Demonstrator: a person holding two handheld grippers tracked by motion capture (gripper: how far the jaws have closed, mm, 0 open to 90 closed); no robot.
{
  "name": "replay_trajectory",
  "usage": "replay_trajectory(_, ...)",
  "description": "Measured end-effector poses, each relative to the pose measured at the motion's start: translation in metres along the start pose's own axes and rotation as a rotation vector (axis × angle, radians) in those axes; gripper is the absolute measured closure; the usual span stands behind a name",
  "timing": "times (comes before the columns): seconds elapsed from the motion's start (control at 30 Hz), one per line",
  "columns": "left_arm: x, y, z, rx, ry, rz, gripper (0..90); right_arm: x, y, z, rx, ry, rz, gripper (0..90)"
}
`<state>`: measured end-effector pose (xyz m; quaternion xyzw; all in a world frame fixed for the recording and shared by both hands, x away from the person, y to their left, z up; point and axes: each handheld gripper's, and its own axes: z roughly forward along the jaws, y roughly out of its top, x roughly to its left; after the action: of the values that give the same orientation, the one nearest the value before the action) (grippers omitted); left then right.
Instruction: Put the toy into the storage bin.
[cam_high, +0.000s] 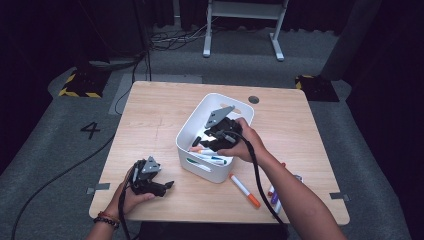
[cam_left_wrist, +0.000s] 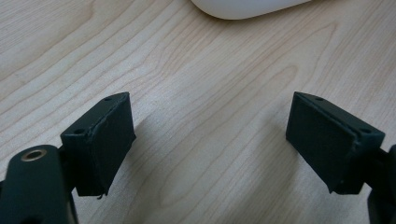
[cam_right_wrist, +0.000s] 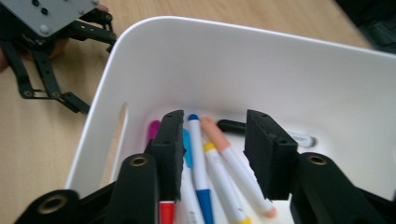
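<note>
Markers (cam_right_wrist: 219, 163) lie loose in the bin (cam_right_wrist: 280, 60) under the half-open, empty right tongs (cam_right_wrist: 212, 154); left tongs (cam_left_wrist: 210, 140) rest wide open on the bench (cam_left_wrist: 210, 70), waiting.

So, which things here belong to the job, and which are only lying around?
Belonging to the job:
white bin
markers in the bin
markers on the table
right gripper

Lying around:
left gripper, open, resting on the table
</note>
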<state>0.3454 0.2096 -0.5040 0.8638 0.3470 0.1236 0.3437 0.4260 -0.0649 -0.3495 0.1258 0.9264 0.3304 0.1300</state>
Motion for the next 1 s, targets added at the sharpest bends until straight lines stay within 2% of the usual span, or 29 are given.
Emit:
replay_trajectory(0.03, 0.0, 0.0, 0.0, 0.0, 0.0, 0.0, 15.5, 0.001, -0.002, -0.006, -0.003, -0.026, -0.008, 56.8)
replay_trajectory(0.1, 0.0, 0.0, 0.0, 0.001, 0.0, 0.0, 15.5, -0.001, -0.009, -0.018, -0.059, -0.038, -0.013, 56.8)
replay_trajectory(0.2, 0.0, 0.0, 0.0, 0.0, -0.001, 0.0, 15.4, -0.006, -0.02, -0.036, -0.126, -0.071, 0.025, 56.7)
replay_trajectory(0.3, 0.0, 0.0, 0.0, 0.001, 0.0, 0.0, 15.4, -0.009, -0.03, -0.048, -0.136, -0.104, 0.019, 56.0)
replay_trajectory(0.43, 0.0, 0.0, 0.0, 0.001, -0.002, -0.001, 15.4, -0.014, -0.048, -0.063, -0.167, -0.122, 0.046, 55.4)
replay_trajectory(0.57, 0.0, 0.0, 0.0, 0.001, -0.002, -0.001, 15.4, -0.01, -0.066, -0.078, -0.209, -0.136, 0.057, 52.4)
replay_trajectory(0.8, 0.0, 0.0, 0.0, 0.001, -0.002, -0.001, 15.4, 0.007, -0.1, -0.091, -0.23, -0.133, 0.063, 43.4)
replay_trajectory(0.9, 0.0, 0.0, 0.0, 0.001, -0.001, 0.0, 15.4, 0.014, -0.116, -0.09, -0.228, -0.142, 0.078, 39.9)
replay_trajectory(1.0, 0.0, 0.0, 0.0, 0.0, 0.0, 0.001, 15.4, 0.023, -0.133, -0.084, -0.215, -0.142, 0.115, 36.4)
